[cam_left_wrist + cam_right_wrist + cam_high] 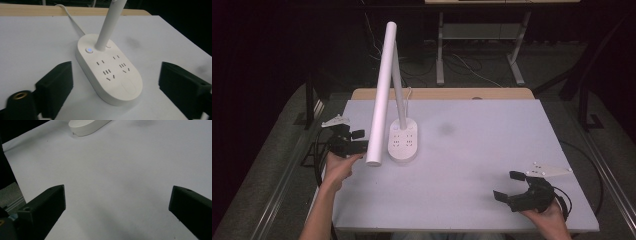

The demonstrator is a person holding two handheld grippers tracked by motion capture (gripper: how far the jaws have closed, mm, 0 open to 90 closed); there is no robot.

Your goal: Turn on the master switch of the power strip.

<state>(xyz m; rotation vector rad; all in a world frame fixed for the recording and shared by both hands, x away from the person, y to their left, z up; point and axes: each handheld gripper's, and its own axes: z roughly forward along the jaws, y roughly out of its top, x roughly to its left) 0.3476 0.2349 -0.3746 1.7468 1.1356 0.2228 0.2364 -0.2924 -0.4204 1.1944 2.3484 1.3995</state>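
A white desk lamp stands at the left middle of the table on an oval base (pixel 403 140) that carries several sockets. Its thin stem rises from the base, and the long tube head (pixel 381 100) slants down toward the front left. My left gripper (pixel 360 140) is just left of the base, beside the lower end of the tube, and is open. In the left gripper view the base (pixel 110 75) lies ahead between the wide-apart jaws, untouched, with a round button (pixel 89 50) lit blue. My right gripper (pixel 507 185) rests open at the front right, with nothing between its fingers (pixel 47 205).
The white table top (pixel 482 145) has a wooden strip (pixel 442 93) along its far edge and a faint dark smudge (pixel 446 129) near the middle. The lamp's white cable (pixel 72 21) runs off the back. Behind the table are a desk frame (pixel 482 40) and floor cables.
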